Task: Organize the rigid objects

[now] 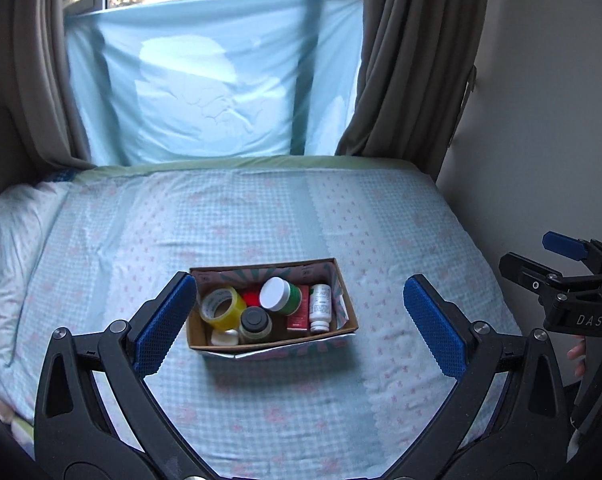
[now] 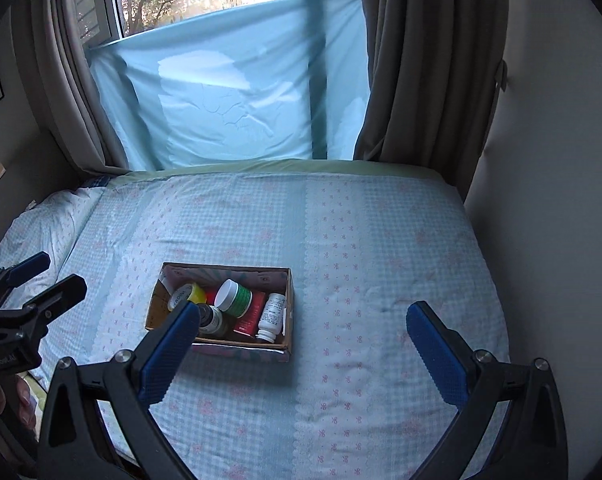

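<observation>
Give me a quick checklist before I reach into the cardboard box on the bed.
1. Left gripper open and empty: ok.
2. Right gripper open and empty: ok.
3. Cardboard box sitting flat on the bed: ok.
4. Box top open, tape roll, green jar and white bottle visible: ok.
5. Items loose enough to lift singly: cannot tell.

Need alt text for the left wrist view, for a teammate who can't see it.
A cardboard box sits on a checked bedsheet, holding a yellow tape roll, a green jar, a white bottle and other small containers. The left tongs hang open in front of it, and the right tongs show at the right edge.
</observation>
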Available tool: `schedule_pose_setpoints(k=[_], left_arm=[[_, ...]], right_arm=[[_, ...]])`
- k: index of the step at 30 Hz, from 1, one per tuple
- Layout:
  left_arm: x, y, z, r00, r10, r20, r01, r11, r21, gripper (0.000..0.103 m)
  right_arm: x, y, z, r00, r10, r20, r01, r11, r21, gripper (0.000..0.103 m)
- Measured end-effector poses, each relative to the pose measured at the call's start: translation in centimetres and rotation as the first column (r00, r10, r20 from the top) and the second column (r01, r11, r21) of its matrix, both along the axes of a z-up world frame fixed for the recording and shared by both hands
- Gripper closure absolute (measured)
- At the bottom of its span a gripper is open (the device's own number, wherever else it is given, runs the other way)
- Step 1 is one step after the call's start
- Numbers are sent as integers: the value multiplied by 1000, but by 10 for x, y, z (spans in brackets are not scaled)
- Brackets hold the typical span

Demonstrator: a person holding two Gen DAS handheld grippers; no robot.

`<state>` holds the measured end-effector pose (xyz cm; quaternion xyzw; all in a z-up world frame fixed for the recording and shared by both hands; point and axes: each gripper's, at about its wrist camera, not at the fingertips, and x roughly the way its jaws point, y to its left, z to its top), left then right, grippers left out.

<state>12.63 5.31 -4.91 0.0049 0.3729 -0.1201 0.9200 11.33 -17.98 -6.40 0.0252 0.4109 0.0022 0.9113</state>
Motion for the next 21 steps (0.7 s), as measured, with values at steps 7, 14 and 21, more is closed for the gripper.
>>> schedule_pose_setpoints(k=[7,14,21], left_arm=[[-35,9,19,997,27,77,-26,1000,-6,0],[-45,9,24,994,41,96,-40,999,-15,0],[-44,9,27,992,60,110,-59,998,-9,0]], right_arm=[[-28,2,12,997,-15,79,16,1000,-20,0],[-36,3,20,994,-22,108,24,1000,-15,0],[-37,1,21,993,-21,118,23,1000,-9,0]])
